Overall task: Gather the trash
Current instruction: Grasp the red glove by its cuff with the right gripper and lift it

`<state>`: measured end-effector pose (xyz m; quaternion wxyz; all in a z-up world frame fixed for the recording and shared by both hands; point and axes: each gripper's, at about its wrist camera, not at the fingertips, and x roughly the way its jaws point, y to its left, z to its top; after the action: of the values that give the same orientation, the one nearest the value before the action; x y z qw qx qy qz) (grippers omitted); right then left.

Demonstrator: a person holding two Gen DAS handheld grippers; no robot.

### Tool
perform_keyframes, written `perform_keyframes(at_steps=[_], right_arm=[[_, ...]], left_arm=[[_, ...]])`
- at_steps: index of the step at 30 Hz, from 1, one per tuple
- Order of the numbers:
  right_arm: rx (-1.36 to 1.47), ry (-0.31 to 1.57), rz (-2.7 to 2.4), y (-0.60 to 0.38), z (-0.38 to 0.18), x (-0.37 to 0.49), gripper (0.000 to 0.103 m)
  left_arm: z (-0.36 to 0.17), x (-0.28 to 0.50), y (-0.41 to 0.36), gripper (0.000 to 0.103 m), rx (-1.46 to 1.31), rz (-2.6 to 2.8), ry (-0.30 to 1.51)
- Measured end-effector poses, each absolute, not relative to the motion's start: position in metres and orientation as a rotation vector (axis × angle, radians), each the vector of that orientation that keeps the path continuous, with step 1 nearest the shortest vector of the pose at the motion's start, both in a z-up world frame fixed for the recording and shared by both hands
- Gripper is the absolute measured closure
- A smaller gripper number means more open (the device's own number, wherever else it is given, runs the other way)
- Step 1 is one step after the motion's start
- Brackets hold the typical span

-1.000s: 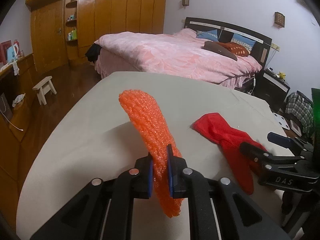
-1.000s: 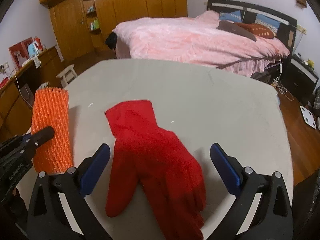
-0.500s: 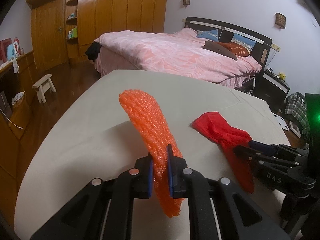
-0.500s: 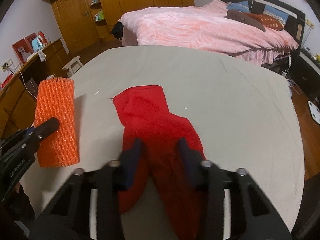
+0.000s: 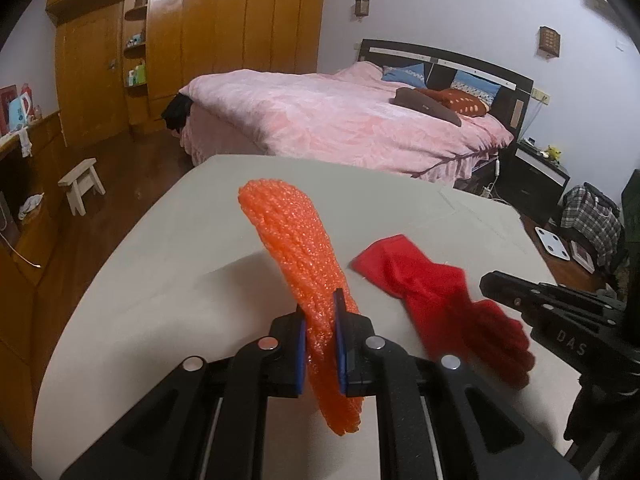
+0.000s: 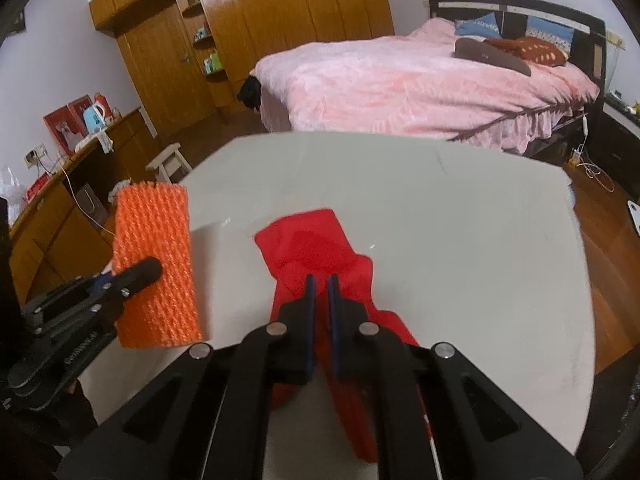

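My left gripper [image 5: 320,308] is shut on an orange foam net sleeve [image 5: 292,240] and holds it upright above the grey table [image 5: 160,280]. The sleeve also shows at the left of the right wrist view [image 6: 154,256], with the left gripper [image 6: 132,276] clamped on it. My right gripper [image 6: 319,292] is shut on a red glove [image 6: 316,248] and lifts its middle off the table. In the left wrist view the glove [image 5: 432,292] hangs from the right gripper [image 5: 504,292] at the right.
A pink bed [image 5: 340,120] stands beyond the table's far edge. A wooden wardrobe [image 5: 180,52] fills the back left. A small white stool [image 5: 80,184] sits on the wood floor at the left. A dark nightstand [image 5: 540,176] stands at the right.
My right gripper went from open around the red glove to shut on it, and it has raised the glove off the table. My left gripper kept hold of the orange sleeve.
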<state>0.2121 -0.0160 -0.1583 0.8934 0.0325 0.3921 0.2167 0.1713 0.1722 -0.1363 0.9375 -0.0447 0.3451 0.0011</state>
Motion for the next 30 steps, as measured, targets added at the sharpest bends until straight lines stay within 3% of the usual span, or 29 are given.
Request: perform_keyframes(at_steps=[5, 8, 10, 12, 19, 21, 23, 24, 25, 30], right_arm=[[0.064, 0.796, 0.446, -0.024, -0.150, 0.210, 0.097], [0.050, 0.812, 0.428, -0.024, -0.154, 0.212, 0.089], [0.042, 0.816, 0.416, -0.022, -0.158, 0.214, 0.065], [0.034, 0.824, 0.408, -0.019, -0.164, 0.217, 0.052], [0.008, 0.907, 0.395, -0.007, -0.191, 0.236, 0.048], [0.008, 0.928, 0.397, -0.005, -0.195, 0.240, 0.053], [0.020, 0.927, 0.421, -0.003, -0.196, 0.241, 0.073], [0.021, 0.936, 0.441, -0.002, -0.195, 0.242, 0.089], [0.024, 0.940, 0.455, -0.002, -0.196, 0.241, 0.095], [0.057, 0.885, 0.495, -0.006, -0.180, 0.230, 0.099]], left_arm=[[-0.128, 0.170, 0.162, 0.091, -0.084, -0.010, 0.694], [-0.129, 0.169, 0.160, 0.091, -0.080, -0.013, 0.697], [-0.133, 0.171, 0.161, 0.092, -0.077, -0.009, 0.707], [-0.138, 0.173, 0.164, 0.092, -0.079, -0.004, 0.722], [-0.149, 0.178, 0.176, 0.092, -0.089, 0.013, 0.744], [-0.151, 0.178, 0.178, 0.092, -0.092, 0.015, 0.749], [-0.153, 0.179, 0.179, 0.092, -0.094, 0.015, 0.753], [-0.153, 0.179, 0.179, 0.092, -0.094, 0.014, 0.753], [-0.153, 0.179, 0.179, 0.091, -0.095, 0.013, 0.754], [-0.147, 0.178, 0.176, 0.091, -0.094, 0.006, 0.742]])
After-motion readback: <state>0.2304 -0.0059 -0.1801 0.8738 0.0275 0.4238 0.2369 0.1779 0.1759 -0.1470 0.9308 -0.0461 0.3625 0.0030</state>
